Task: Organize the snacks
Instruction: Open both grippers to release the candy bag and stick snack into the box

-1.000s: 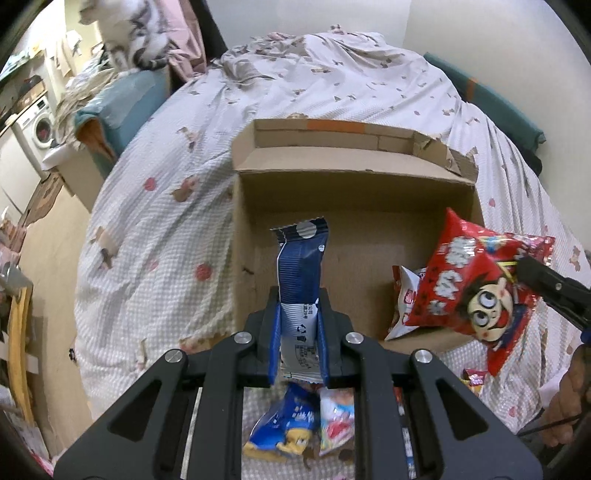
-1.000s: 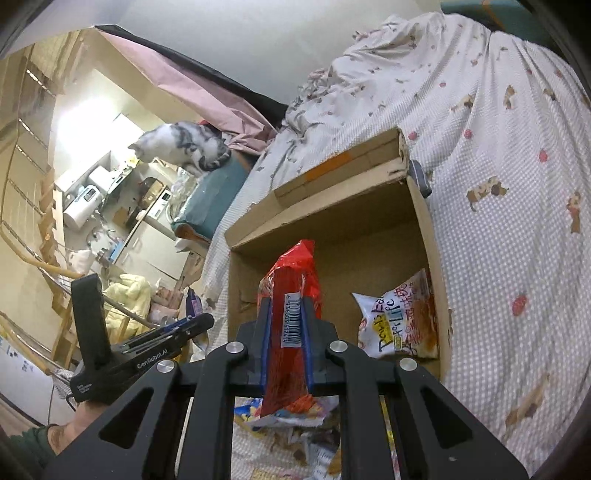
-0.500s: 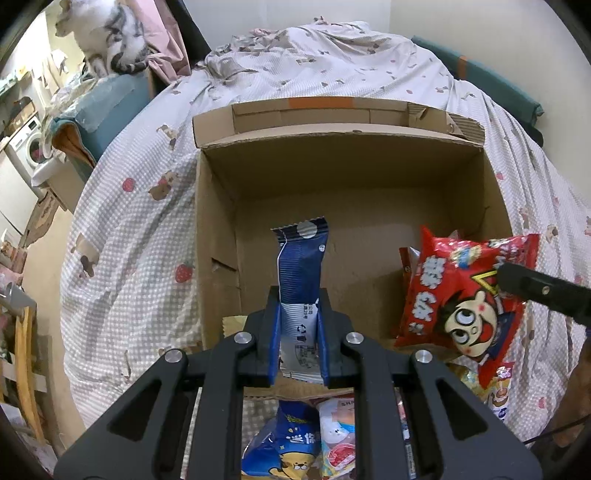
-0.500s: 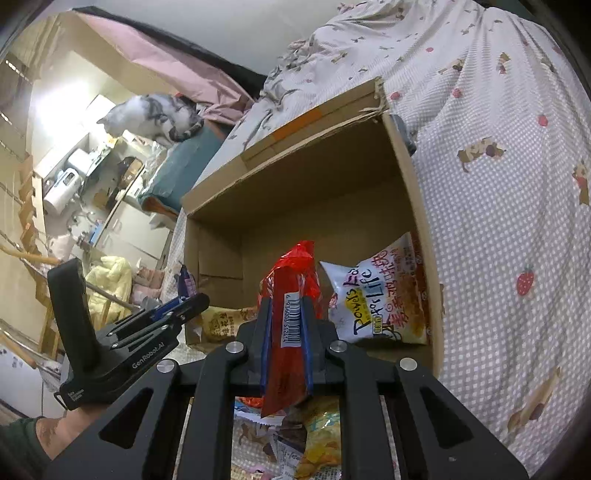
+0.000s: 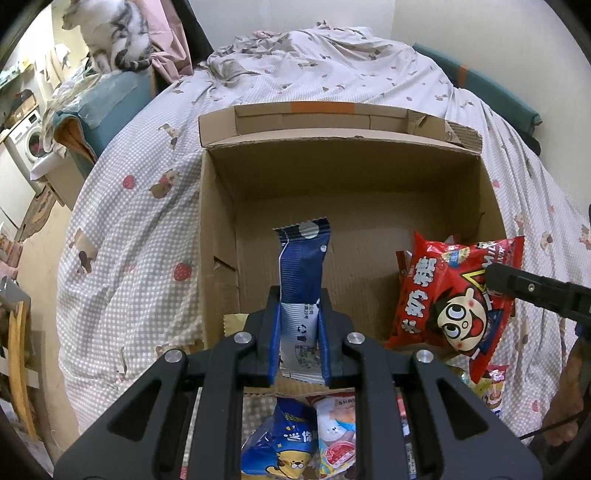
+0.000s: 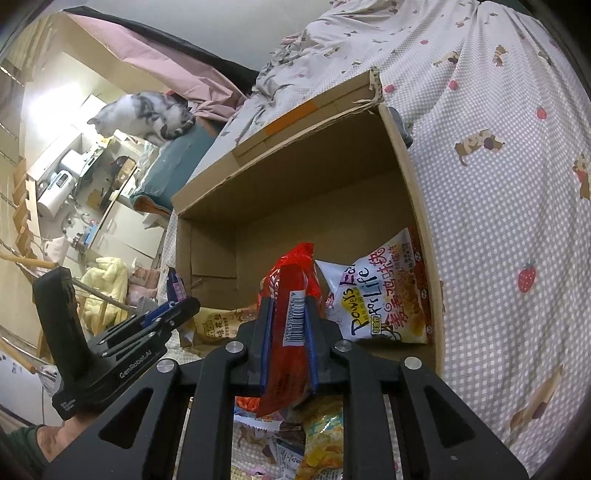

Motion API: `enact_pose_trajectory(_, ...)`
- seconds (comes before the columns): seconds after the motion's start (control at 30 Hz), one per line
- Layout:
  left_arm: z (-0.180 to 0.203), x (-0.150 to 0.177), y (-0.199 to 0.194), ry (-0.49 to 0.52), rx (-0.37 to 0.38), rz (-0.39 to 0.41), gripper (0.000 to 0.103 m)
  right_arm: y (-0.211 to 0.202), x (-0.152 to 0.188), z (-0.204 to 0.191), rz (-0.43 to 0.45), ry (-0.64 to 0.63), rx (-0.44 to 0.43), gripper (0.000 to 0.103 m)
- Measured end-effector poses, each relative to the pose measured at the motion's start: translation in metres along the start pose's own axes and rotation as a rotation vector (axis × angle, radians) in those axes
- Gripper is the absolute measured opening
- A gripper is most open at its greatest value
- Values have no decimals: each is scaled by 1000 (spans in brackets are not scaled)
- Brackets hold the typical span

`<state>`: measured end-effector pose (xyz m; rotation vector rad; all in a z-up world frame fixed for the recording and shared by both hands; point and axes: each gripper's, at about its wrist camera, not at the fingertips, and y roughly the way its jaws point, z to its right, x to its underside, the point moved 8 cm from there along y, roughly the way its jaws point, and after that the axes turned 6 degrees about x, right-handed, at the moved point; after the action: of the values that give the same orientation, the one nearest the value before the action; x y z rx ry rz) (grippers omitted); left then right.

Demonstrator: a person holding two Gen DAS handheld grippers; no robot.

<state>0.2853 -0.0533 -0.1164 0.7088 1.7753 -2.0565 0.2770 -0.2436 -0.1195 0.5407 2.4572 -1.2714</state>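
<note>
Cardboard box (image 5: 218, 221) sits open-topped on a checked bedspread (image 5: 140, 206), flaps folded outward, so packets can be lowered straight in from the near side. Both grippers hang over its near edge, each carrying one snack.

Left gripper (image 5: 300, 343): jaws clamped on the lower end of a slim blue-and-white packet (image 5: 303, 266), which stands upright above the fingers and over the box floor. Holding it by the tail likely lets the long body go in first.

Right gripper (image 6: 287, 350): jaws starting to part, with the red cartoon-face bag (image 6: 291, 295) between the pads, still touching it, and hanging edge-on. From the left wrist view the same bag hovers at the box's right near corner, directly above the snacks already inside; this looks like the release point.

Count inside the box, right wrist view: one white "Life" chip bag (image 6: 376, 295) leaning against the right wall, one yellow packet (image 6: 218, 325) at the near left edge. Two in the grippers. On the bedspread in front of the box lies a loose pile (image 5: 299, 439) of unsorted packets: at least two seen from the left wrist, several more from the right, exact number unclear.

Cat (image 5: 110, 33) on the furniture beyond the bed: one.
</note>
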Motion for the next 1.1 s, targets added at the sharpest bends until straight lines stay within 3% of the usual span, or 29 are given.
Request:
enact_pose_trajectory(0.1,0,-1,0,-11,18,-1,15,0,-1,-1,6,-10,14,20)
enact_pose_trajectory(0.17,0,-1,0,-26,38,-7,16,-3,-3,0,15,-9,17,33)
enact_pose_trajectory(0.2,0,-1,-1,-31,40,-8,23,-4,-4,0,18,-4,3,37)
enact_pose_trajectory(0.23,0,-1,-1,-33,44,-7,29,-6,-5,0,28,4,-3,52)
enact_pose_trajectory(0.27,1,-1,-2,-31,43,-5,44,-9,-7,1,44,5,7,69)
enact_pose_trajectory(0.3,1,-2,-3,-29,41,1,55,-11,-8,3,60,4,24,75)
enact_pose_trajectory(0.33,2,-3,-5,-26,45,15,59,-13,-10,4,75,4,34,78)
enact_pose_trajectory(0.4,3,-4,-8,-19,38,31,70,-13,-11,4,67,8,23,78)
enact_pose_trajectory(0.47,4,-5,-9,-18,37,38,74,-12,-10,6,65,19,27,78)
enact_pose_trajectory(0.8,-11,-6,-14,-59,9,66,75,-10,-11,3,50,3,35,78)
enact_pose_trajectory(1.1,-12,-5,-26,-64,17,91,75,-27,-8,0,92,-23,77,78)
